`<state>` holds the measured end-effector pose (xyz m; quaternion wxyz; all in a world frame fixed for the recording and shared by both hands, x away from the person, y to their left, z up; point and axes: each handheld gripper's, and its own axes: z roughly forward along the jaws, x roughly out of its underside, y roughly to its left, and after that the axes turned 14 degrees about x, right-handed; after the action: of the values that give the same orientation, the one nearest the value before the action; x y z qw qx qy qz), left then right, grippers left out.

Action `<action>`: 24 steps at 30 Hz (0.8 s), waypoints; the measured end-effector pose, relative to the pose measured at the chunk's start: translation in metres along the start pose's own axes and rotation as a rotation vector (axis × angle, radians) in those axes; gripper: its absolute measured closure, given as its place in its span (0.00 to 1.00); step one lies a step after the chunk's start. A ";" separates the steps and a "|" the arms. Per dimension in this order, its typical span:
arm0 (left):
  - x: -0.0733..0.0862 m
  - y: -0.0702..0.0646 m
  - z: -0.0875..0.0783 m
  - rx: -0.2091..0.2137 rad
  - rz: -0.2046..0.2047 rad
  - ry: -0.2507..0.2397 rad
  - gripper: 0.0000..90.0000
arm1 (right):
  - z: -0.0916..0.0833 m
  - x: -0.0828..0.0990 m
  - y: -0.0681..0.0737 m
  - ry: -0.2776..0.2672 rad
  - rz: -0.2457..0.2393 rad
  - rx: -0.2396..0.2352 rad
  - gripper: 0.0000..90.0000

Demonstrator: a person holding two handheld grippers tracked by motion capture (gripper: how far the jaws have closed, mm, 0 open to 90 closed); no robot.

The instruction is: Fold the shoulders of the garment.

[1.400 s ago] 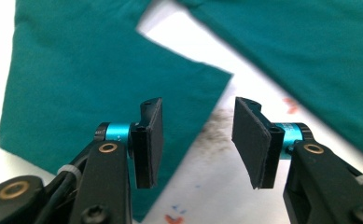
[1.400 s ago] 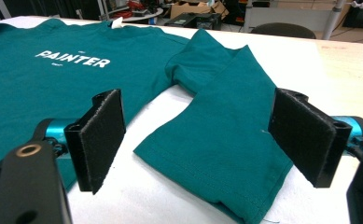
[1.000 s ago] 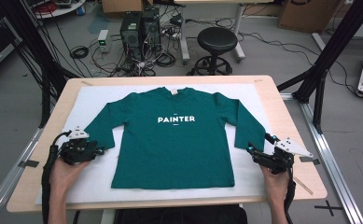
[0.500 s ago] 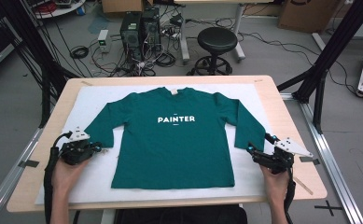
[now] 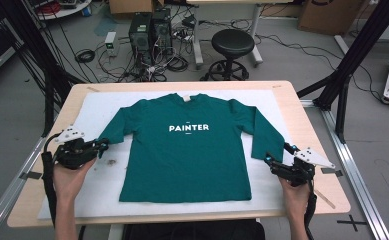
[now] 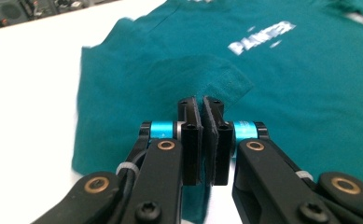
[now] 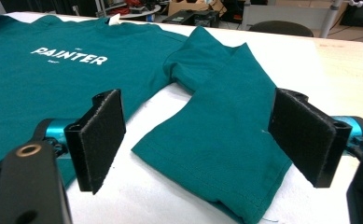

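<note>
A dark green long-sleeved shirt (image 5: 187, 160) printed "PAINTER" lies flat, front up, on a white mat (image 5: 97, 107). My left gripper (image 5: 102, 145) is at the end of the shirt's left sleeve (image 5: 113, 129). In the left gripper view, that gripper (image 6: 201, 105) has its pads together, and the sleeve (image 6: 137, 84) runs under them and bunches at the tips. My right gripper (image 5: 277, 155) stands open at the right sleeve's cuff (image 5: 262, 150). In the right gripper view, the cuff (image 7: 221, 158) lies flat between the wide-apart pads (image 7: 100, 135) of the right gripper (image 7: 198, 121), untouched.
The mat covers most of a wooden table (image 5: 307, 115), with bare wood along the right edge. Black frame posts (image 5: 342, 85) rise at both sides. Behind the table are a black stool (image 5: 234, 45), computer towers (image 5: 149, 30) and loose cables on the floor.
My left gripper has shifted a little to the left and toward the table's far side, taking the sleeve end along. My right gripper has stayed where it was.
</note>
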<state>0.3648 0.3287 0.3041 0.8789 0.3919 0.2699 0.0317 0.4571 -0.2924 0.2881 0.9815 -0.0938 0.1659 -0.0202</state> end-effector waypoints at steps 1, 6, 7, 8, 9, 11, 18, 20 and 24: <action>-0.004 -0.001 0.006 0.006 0.003 0.001 0.95 | 0.000 0.000 0.000 0.000 0.000 0.000 0.21; -0.013 -0.004 0.028 0.018 -0.030 -0.014 0.95 | 0.000 0.000 0.000 0.001 0.001 -0.002 0.21; -0.015 -0.004 0.032 0.024 -0.037 -0.030 0.95 | 0.000 0.000 0.000 -0.001 -0.002 -0.001 0.21; -0.016 -0.004 0.035 0.036 -0.040 -0.043 0.95 | 0.000 0.000 0.000 0.000 0.000 -0.003 0.21; -0.017 -0.005 0.039 0.050 -0.046 -0.060 0.95 | 0.000 0.000 0.000 -0.001 -0.002 -0.003 0.21; -0.020 -0.007 0.047 0.073 -0.051 -0.079 0.95 | 0.000 0.000 0.000 0.000 -0.002 -0.003 0.21; -0.028 -0.021 0.077 0.108 -0.047 -0.058 0.95 | 0.001 0.000 0.000 0.002 -0.001 -0.003 0.21; -0.031 -0.028 0.088 0.127 -0.039 -0.053 0.95 | 0.001 0.000 0.000 0.006 0.001 -0.002 0.21; -0.033 -0.036 0.103 0.143 -0.032 -0.043 0.95 | 0.001 0.000 0.000 0.007 0.002 -0.003 0.21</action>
<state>0.3821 0.2259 0.3497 0.8547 0.4499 0.2587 -0.0100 0.4570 -0.2920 0.2888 0.9808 -0.0952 0.1693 -0.0192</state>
